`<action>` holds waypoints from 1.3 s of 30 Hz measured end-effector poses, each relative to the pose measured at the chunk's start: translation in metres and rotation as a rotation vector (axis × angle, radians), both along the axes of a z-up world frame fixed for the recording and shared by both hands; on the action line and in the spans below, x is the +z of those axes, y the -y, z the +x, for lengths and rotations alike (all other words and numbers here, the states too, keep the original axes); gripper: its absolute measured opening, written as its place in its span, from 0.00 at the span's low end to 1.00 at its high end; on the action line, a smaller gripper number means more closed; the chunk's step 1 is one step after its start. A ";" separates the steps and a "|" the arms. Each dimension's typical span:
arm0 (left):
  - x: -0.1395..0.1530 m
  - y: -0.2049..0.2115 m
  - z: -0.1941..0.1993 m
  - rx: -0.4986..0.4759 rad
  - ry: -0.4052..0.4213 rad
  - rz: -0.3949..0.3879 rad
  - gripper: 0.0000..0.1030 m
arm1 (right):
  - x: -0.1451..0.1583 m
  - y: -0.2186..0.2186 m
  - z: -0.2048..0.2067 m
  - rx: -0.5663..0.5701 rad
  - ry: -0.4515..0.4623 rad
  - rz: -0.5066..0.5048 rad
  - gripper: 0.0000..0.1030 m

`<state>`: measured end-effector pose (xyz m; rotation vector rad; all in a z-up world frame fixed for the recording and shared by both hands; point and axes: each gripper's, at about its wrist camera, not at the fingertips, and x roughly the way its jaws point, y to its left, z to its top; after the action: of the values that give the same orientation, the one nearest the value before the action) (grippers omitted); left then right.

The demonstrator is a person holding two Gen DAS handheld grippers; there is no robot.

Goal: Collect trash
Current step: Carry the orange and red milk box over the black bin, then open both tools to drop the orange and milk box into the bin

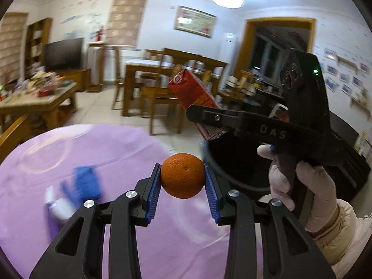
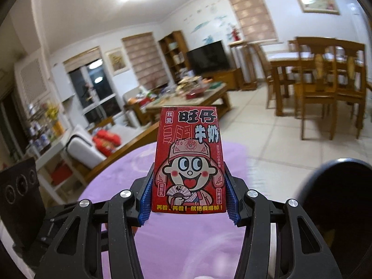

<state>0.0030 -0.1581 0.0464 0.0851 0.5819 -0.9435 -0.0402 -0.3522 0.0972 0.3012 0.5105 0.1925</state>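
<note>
While each claw grips one item (one orange point(image 1: 182, 175), one milk carton point(image 2: 188, 160)).

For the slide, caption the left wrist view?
Left gripper clamps an orange above the purple cloth; right gripper holds a red carton over the black bin.

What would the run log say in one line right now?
left gripper: shut on orange | right gripper: shut on red milk carton | black bin: open, beside purple table
</note>
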 end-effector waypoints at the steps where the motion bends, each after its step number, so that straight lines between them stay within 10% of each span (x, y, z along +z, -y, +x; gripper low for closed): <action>1: 0.001 0.012 -0.003 -0.023 0.004 -0.002 0.35 | 0.000 0.017 -0.008 -0.027 0.004 0.000 0.49; 17: -0.023 0.180 -0.042 -0.293 0.024 0.063 0.35 | -0.051 0.251 -0.107 -0.367 -0.026 0.111 0.50; 39: -0.075 0.247 -0.026 -0.323 -0.081 0.189 0.35 | -0.108 0.278 -0.070 -0.429 -0.110 0.207 0.50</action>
<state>-0.0231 -0.4051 -0.0288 0.3192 0.7456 -1.2069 -0.1101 -0.6299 -0.0108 0.6168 0.5236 -0.1903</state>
